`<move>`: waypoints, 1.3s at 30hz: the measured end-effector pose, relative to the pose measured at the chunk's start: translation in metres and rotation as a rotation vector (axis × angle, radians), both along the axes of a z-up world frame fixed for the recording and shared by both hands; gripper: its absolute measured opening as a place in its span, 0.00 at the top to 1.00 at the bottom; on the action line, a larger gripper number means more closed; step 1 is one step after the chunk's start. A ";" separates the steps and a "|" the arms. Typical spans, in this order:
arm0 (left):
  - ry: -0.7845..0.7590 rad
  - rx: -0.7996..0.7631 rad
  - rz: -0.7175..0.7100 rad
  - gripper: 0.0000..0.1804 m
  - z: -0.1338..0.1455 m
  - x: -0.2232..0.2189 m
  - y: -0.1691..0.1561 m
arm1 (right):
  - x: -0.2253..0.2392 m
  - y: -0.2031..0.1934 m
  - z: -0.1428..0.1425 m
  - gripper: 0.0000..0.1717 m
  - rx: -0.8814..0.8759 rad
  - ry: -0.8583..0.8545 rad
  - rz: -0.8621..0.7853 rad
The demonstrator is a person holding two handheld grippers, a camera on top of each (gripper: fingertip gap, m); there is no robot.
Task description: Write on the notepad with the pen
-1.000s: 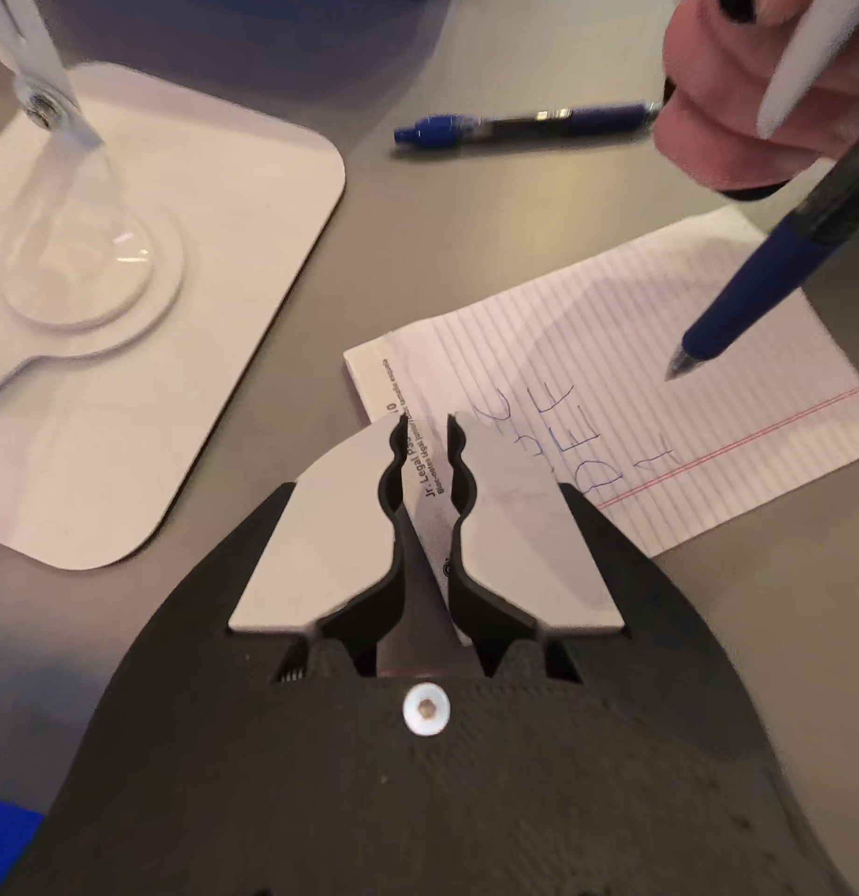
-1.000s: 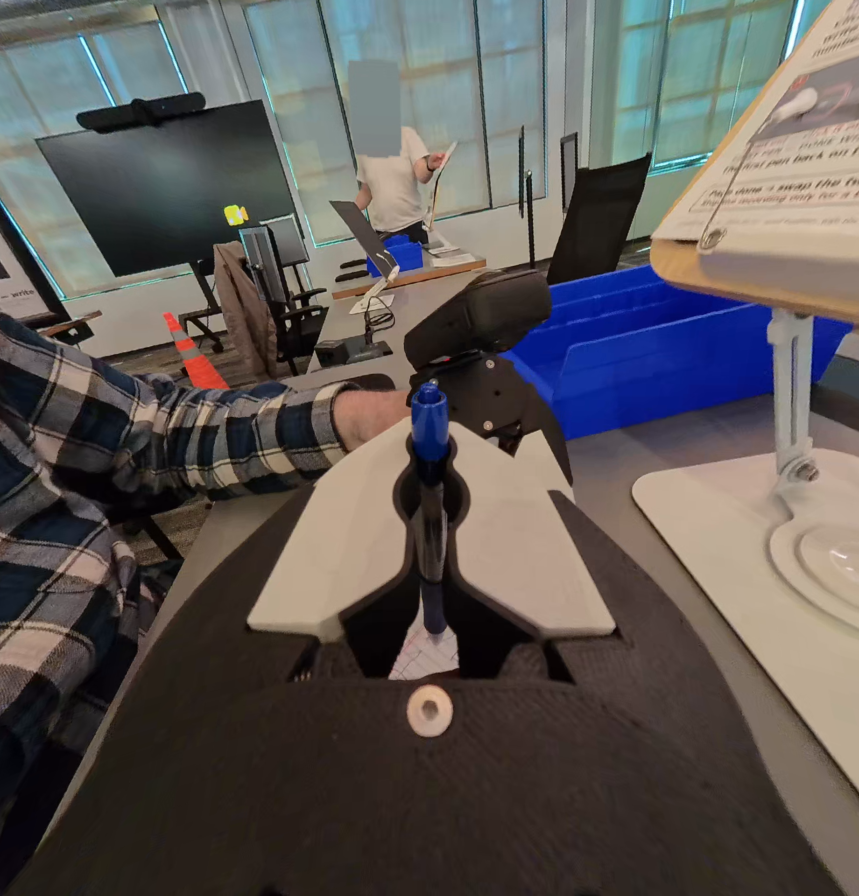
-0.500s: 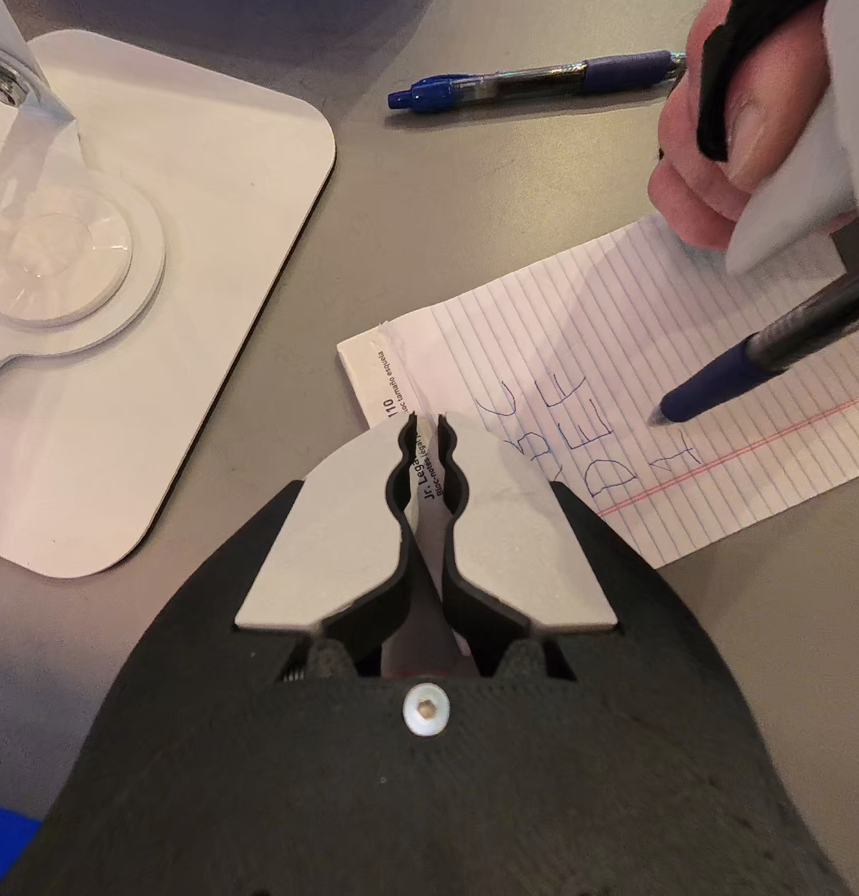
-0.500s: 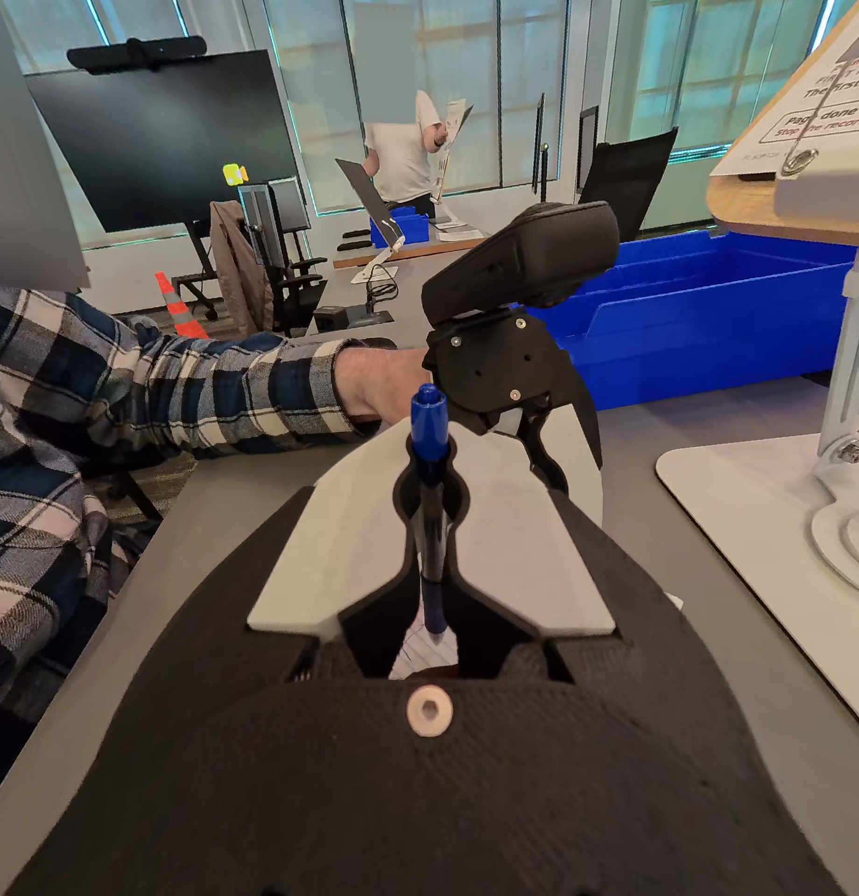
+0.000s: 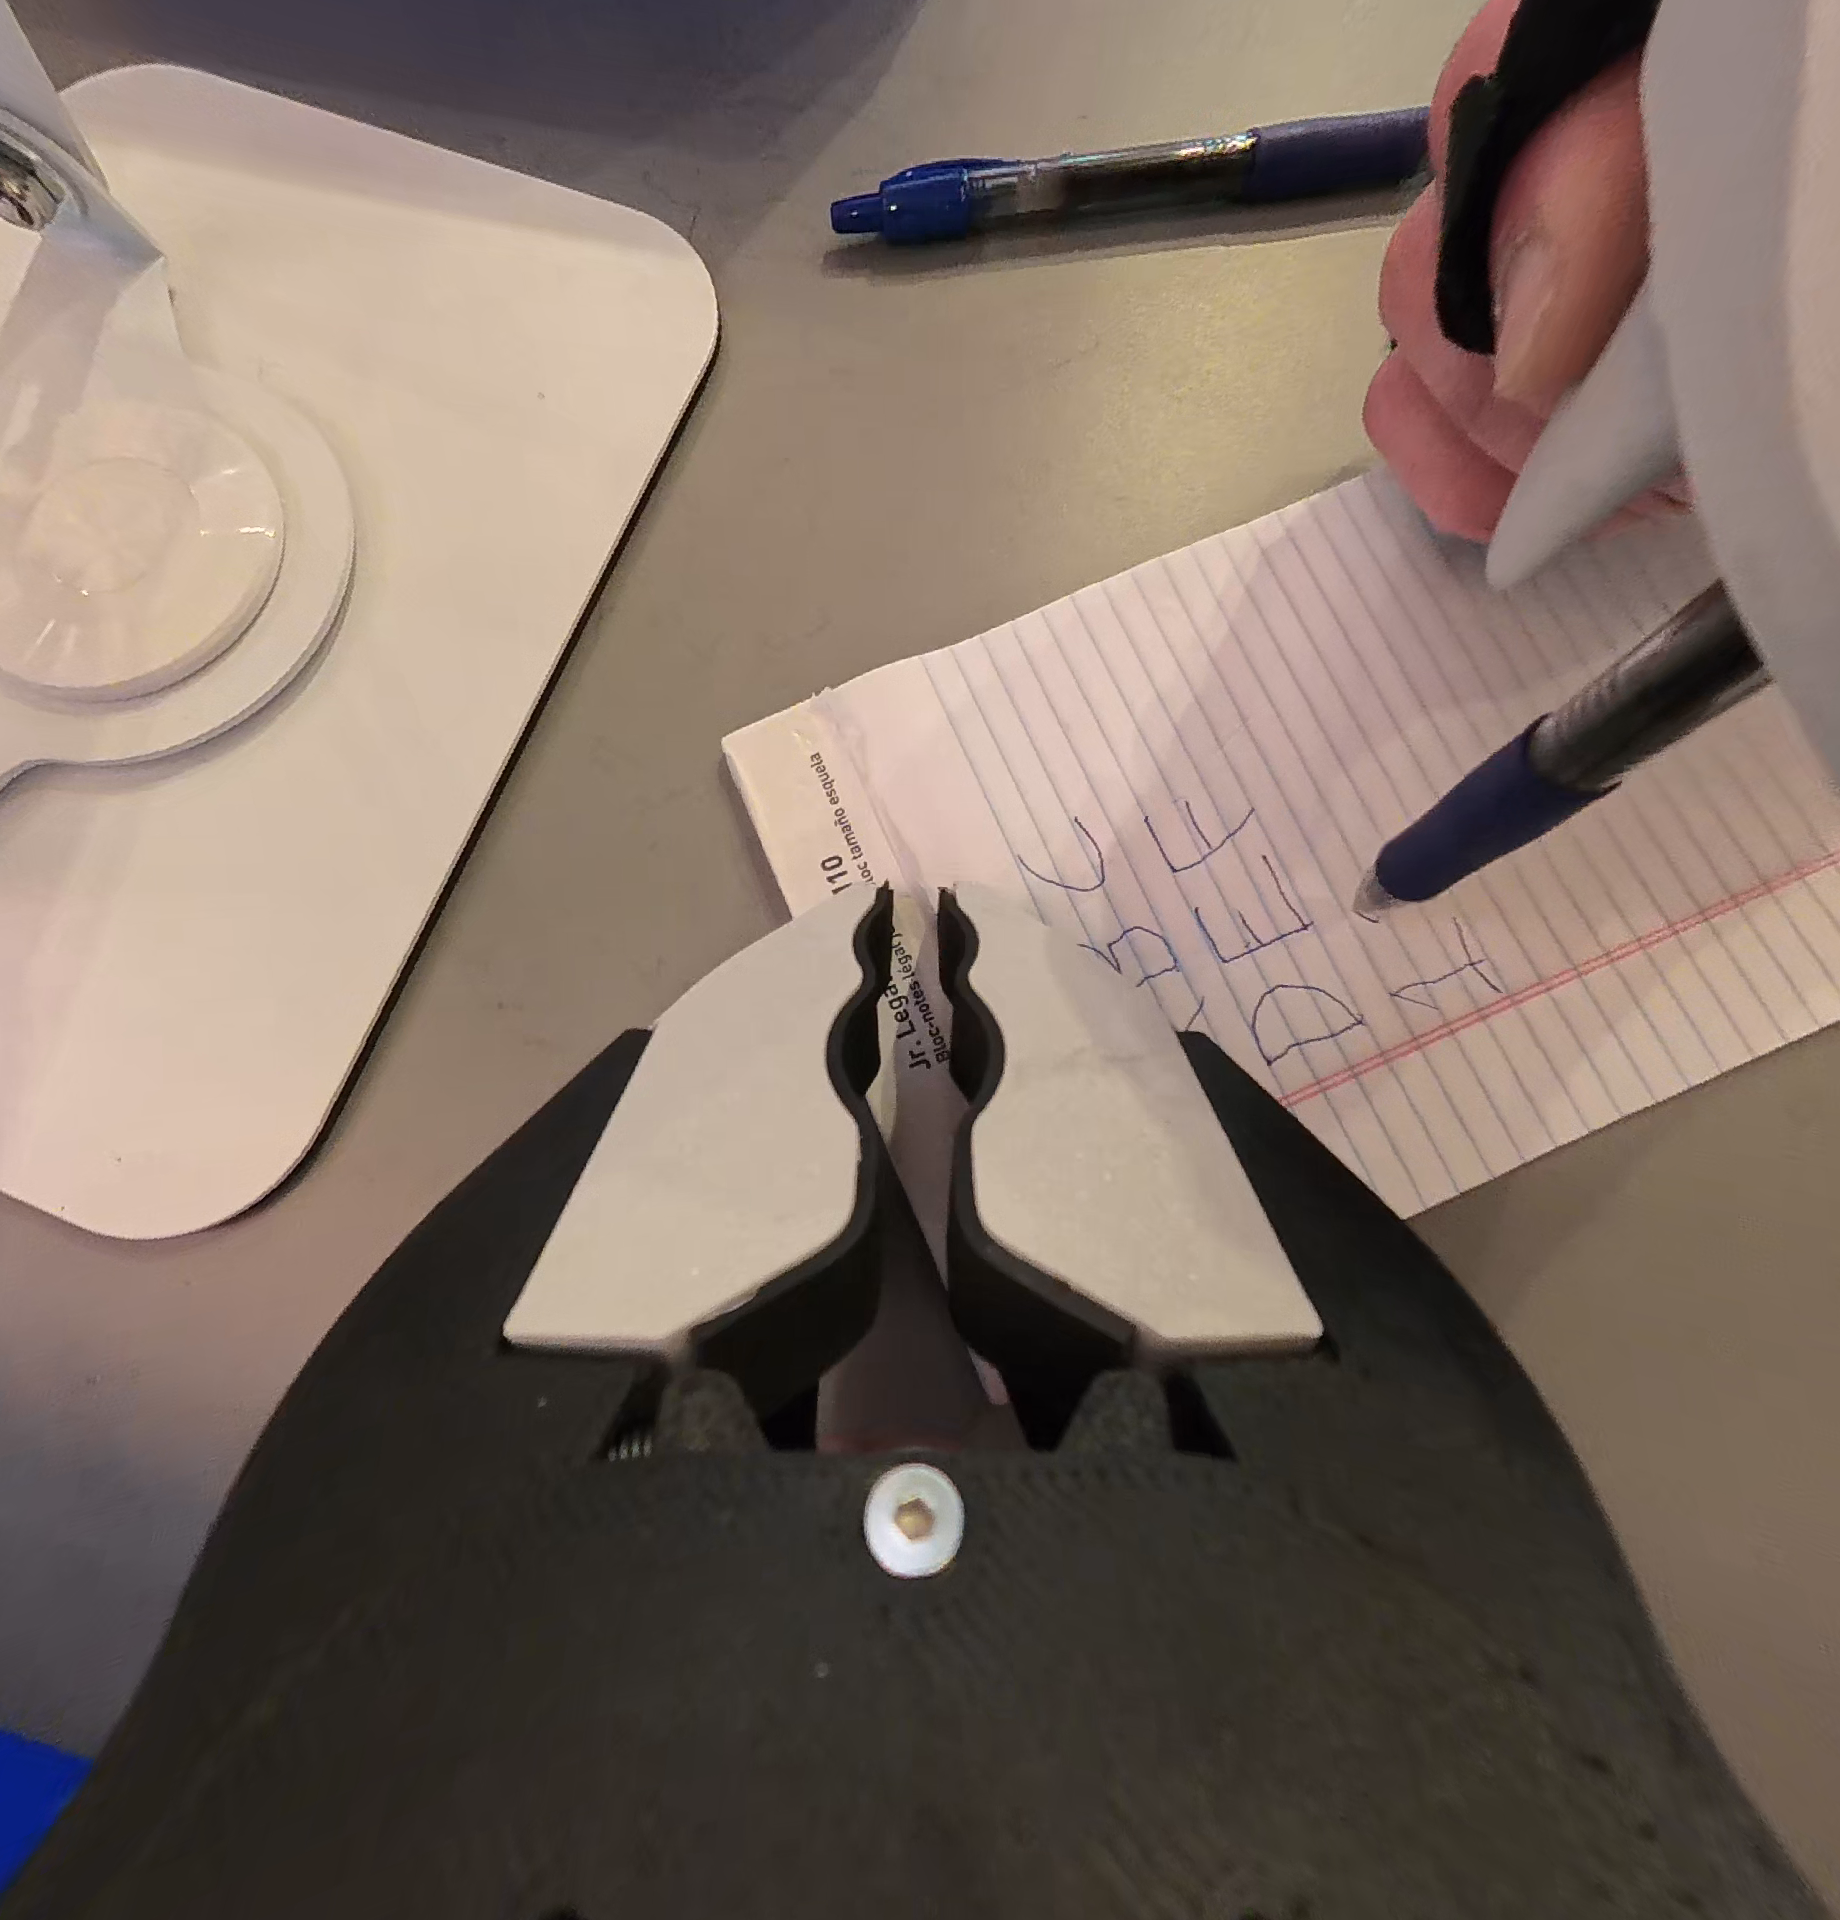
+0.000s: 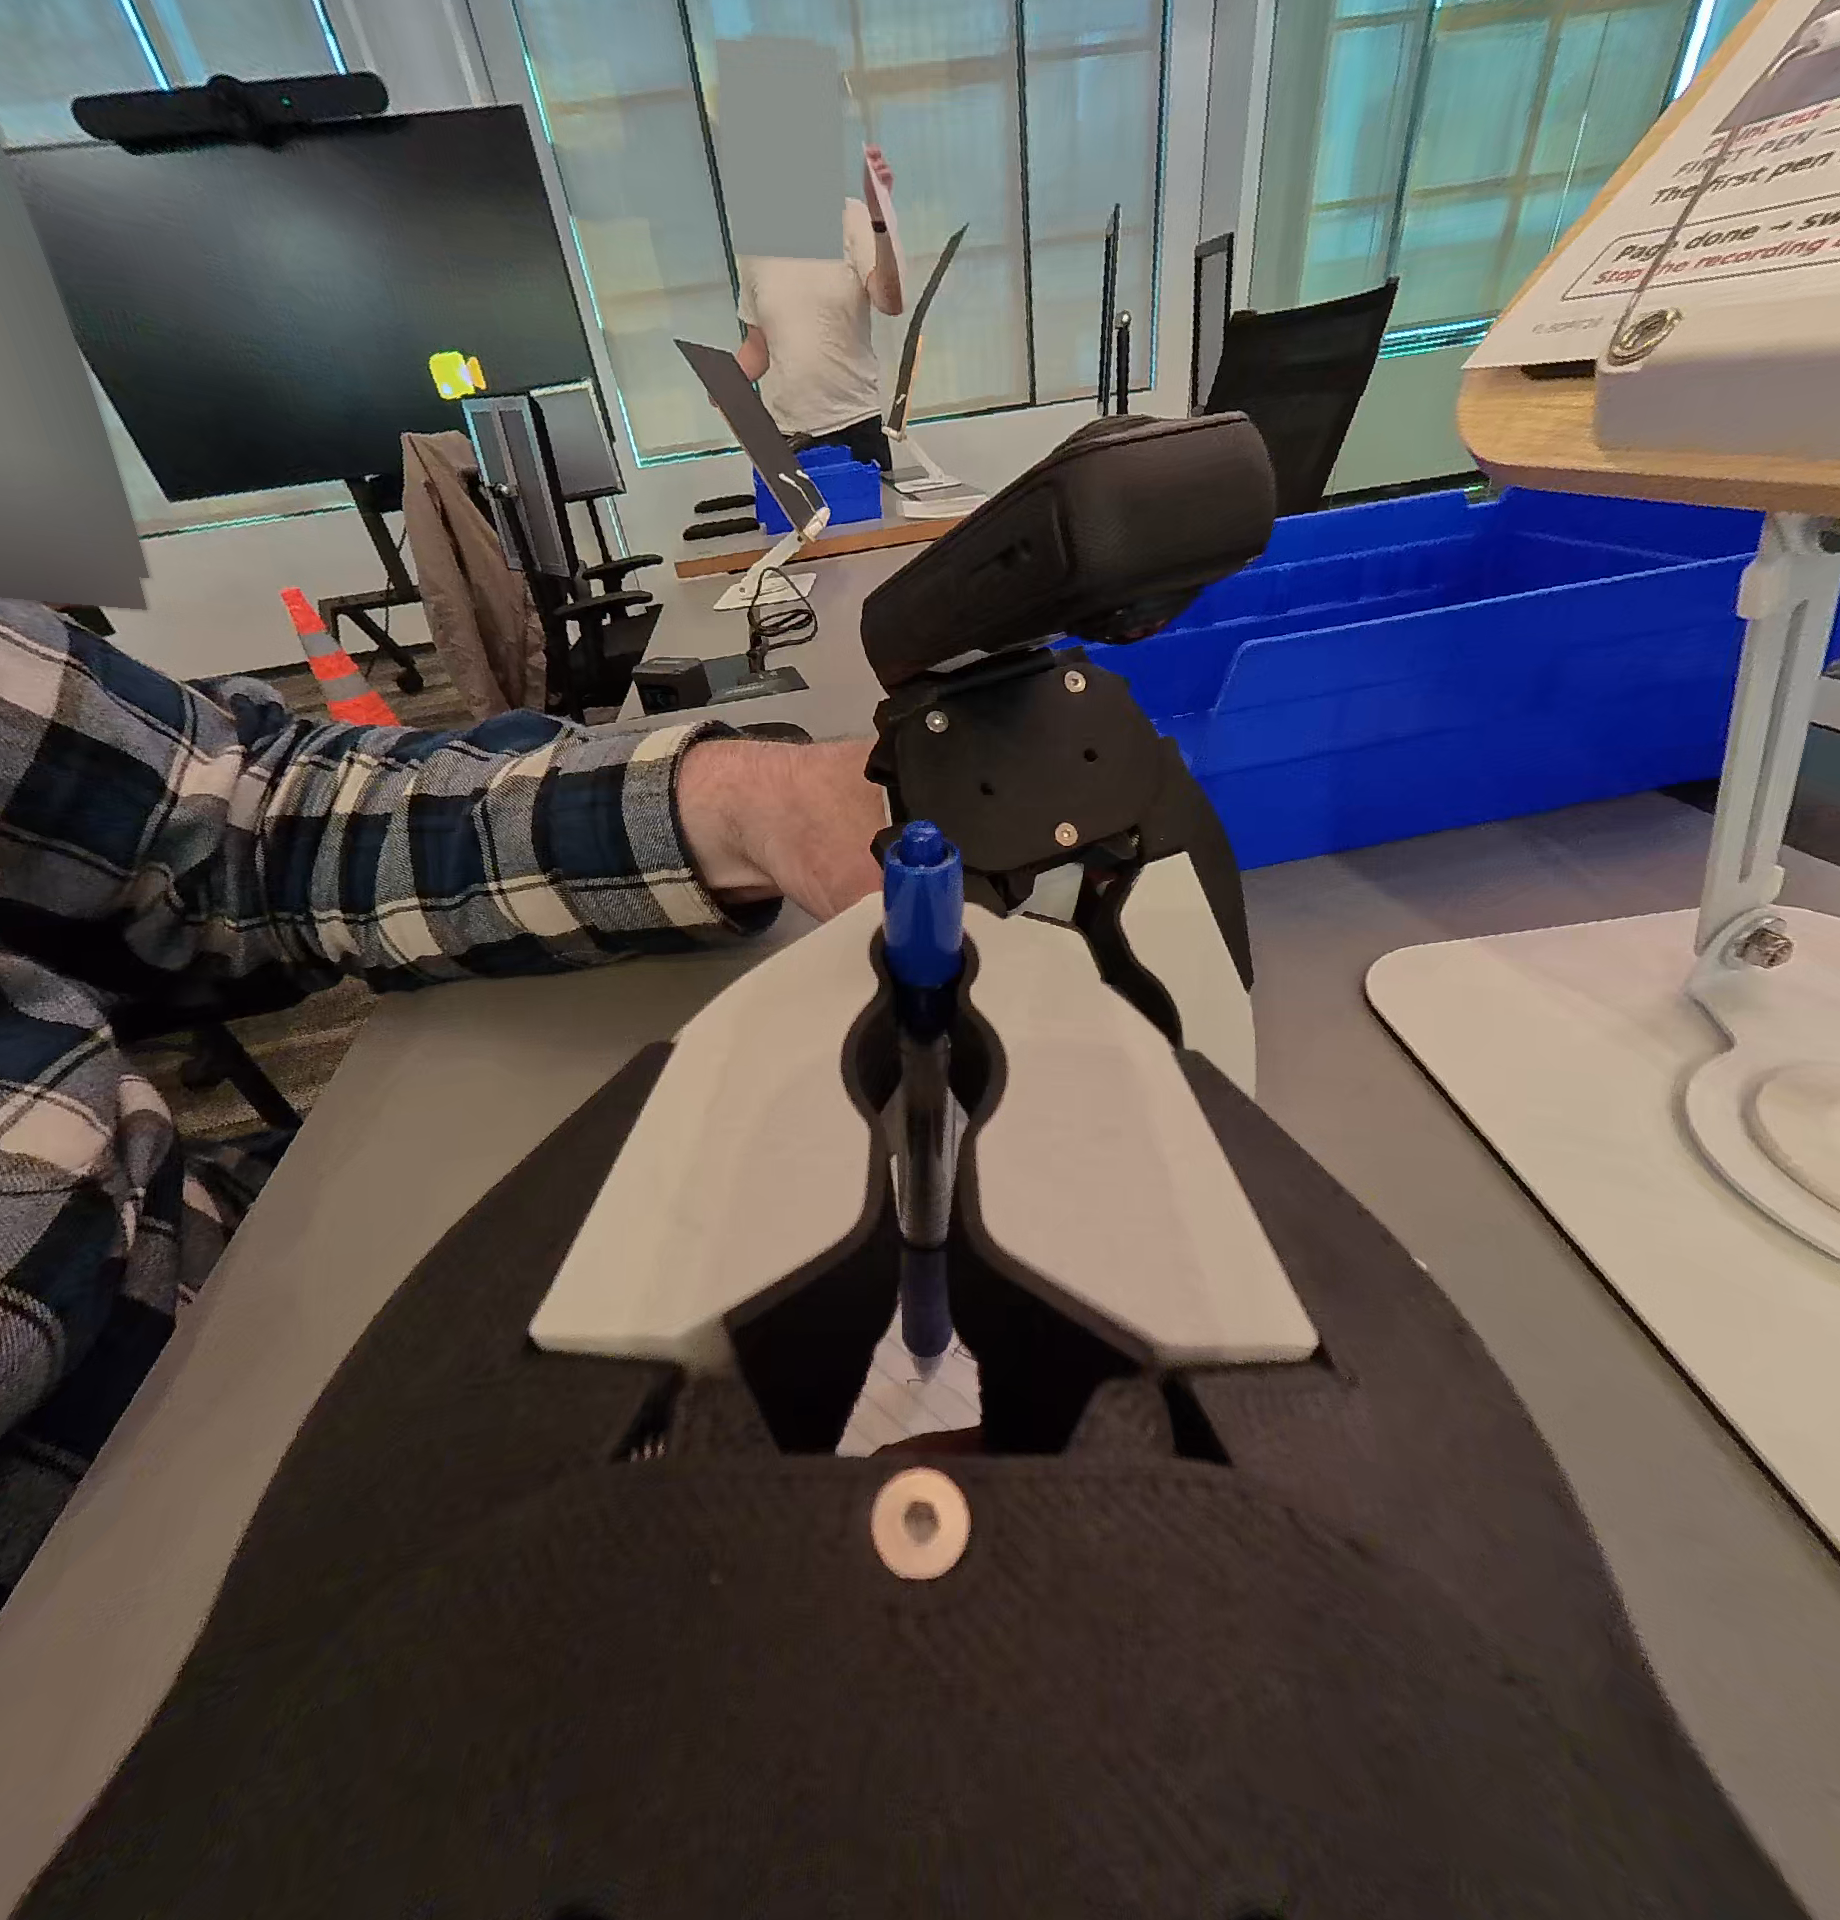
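Nearest in the left wrist view, the left gripper point(image 5: 918, 906) covers the near edge of the notepad point(image 5: 1259, 810); its jaws stand slightly apart over the pad's binding strip, and whether they press on it cannot be told. The pad lies flat on the grey desk point(image 5: 895, 436), its right side cut off by the frame. The right gripper point(image 6: 921, 971) has its jaws pinching a blue pen point(image 5: 1467, 831) upright, tip down on the lined page beside blue handwriting. Most of the barrel is hidden by that gripper's white fingers. Its holder's hand point(image 5: 1487, 343) is partly cropped. Farther off, a second blue pen point(image 5: 1103, 187) lies on the desk, its tip end hidden behind the hand. A white stand base point(image 5: 324, 727) runs off the left edge.
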State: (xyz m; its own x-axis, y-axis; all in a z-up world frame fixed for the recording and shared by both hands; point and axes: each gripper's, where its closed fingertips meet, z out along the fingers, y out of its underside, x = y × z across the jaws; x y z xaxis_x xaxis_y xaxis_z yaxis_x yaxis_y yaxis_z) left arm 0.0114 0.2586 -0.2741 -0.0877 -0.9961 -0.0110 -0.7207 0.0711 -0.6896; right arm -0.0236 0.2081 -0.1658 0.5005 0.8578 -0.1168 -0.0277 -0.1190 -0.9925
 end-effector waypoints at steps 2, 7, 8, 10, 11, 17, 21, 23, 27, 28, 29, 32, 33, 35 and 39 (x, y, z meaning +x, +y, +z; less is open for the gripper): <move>0.000 -0.005 -0.006 0.97 0.000 0.000 -0.001 | 0.002 0.001 0.000 0.97 -0.001 0.001 -0.009; 0.004 0.005 -0.009 0.97 0.000 0.000 -0.002 | 0.006 0.002 0.000 0.97 -0.007 -0.003 -0.015; 0.005 0.007 -0.010 0.97 0.000 0.000 -0.002 | 0.007 0.001 0.000 0.97 -0.009 -0.003 -0.016; 0.006 0.009 -0.010 0.97 0.000 0.000 -0.002 | 0.009 0.001 -0.001 0.97 -0.013 -0.002 -0.016; 0.006 0.009 -0.010 0.97 0.000 0.000 -0.002 | 0.010 0.000 -0.001 0.97 -0.015 -0.002 -0.015; 0.010 0.015 -0.012 0.97 0.000 0.000 -0.002 | 0.013 -0.004 -0.001 0.97 -0.023 -0.008 -0.004; 0.011 0.016 -0.012 0.97 0.000 0.000 -0.002 | 0.014 -0.005 -0.001 0.97 -0.029 -0.010 -0.001; 0.012 0.018 -0.012 0.97 0.000 0.000 -0.002 | 0.015 -0.007 -0.001 0.97 -0.032 -0.011 0.005; 0.011 0.017 -0.013 0.97 0.000 0.000 -0.002 | 0.013 -0.011 -0.002 0.97 -0.033 -0.014 0.019; 0.011 0.018 -0.013 0.97 0.000 0.000 -0.002 | 0.013 -0.011 -0.001 0.97 -0.034 -0.013 0.022; 0.011 0.018 -0.013 0.97 0.000 0.000 -0.002 | 0.013 -0.012 -0.002 0.97 -0.036 -0.013 0.028; 0.012 0.020 -0.013 0.97 0.000 0.000 -0.002 | 0.011 -0.015 -0.002 0.97 -0.038 -0.011 0.041; 0.012 0.020 -0.013 0.97 0.000 0.000 -0.002 | 0.011 -0.016 -0.001 0.97 -0.037 -0.010 0.044; 0.012 0.020 -0.013 0.97 0.000 0.000 -0.002 | 0.009 -0.017 -0.001 0.97 -0.037 -0.007 0.052; 0.012 0.021 -0.014 0.97 0.000 0.000 -0.002 | 0.006 -0.017 -0.001 0.97 -0.034 -0.005 0.057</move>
State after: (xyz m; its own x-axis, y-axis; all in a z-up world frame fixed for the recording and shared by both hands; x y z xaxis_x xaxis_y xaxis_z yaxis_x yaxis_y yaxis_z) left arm 0.0116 0.2569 -0.2745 -0.1016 -0.9943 -0.0308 -0.7280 0.0954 -0.6789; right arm -0.0175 0.1912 -0.1670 0.4516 0.8805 -0.1443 -0.0154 -0.1540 -0.9880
